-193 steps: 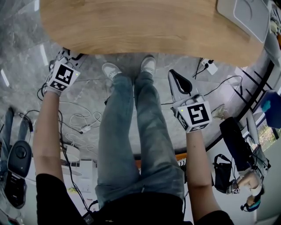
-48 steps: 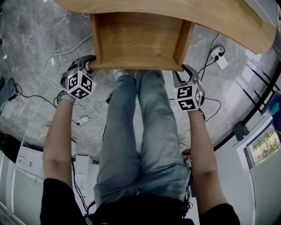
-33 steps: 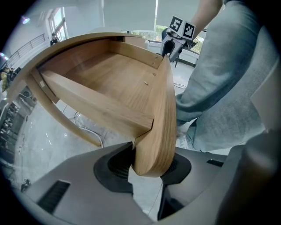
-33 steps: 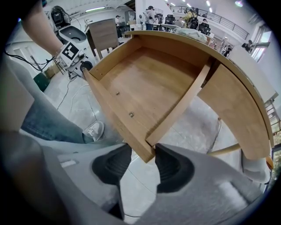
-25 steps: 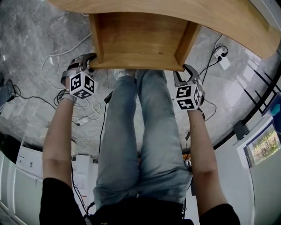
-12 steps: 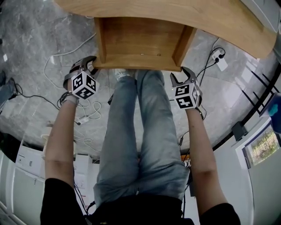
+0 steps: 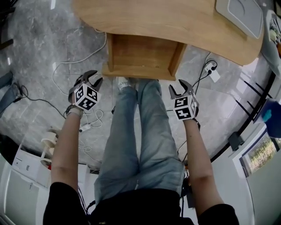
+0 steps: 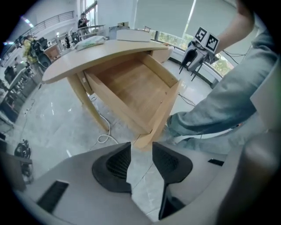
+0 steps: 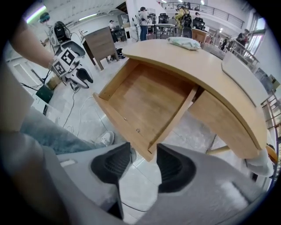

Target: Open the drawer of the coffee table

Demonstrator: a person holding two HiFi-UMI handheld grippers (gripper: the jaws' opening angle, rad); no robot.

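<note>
The wooden coffee table [image 7: 175,19] fills the top of the head view, and its drawer [image 7: 140,55] stands pulled out toward me, empty inside. My left gripper [image 7: 94,78] hangs off the drawer's near left corner, apart from it. My right gripper [image 7: 179,86] hangs off the near right corner, also apart. In the left gripper view the drawer [image 8: 136,90] lies beyond the left gripper [image 8: 141,147], whose jaws are closing with nothing between them. The right gripper view looks into the drawer [image 9: 145,103] past the right gripper [image 9: 144,149]; its jaws are also closing on nothing.
My legs in jeans [image 7: 140,132] and a shoe [image 7: 125,82] stand just before the drawer. Cables [image 7: 66,61] trail over the grey floor at the left, and a power strip [image 7: 212,72] lies at the right. A white tray [image 7: 239,11] rests on the table's far right.
The drawer, shut in the earliest frame, is now out. Over the last second both grippers let go of its front corners and lifted away toward me.
</note>
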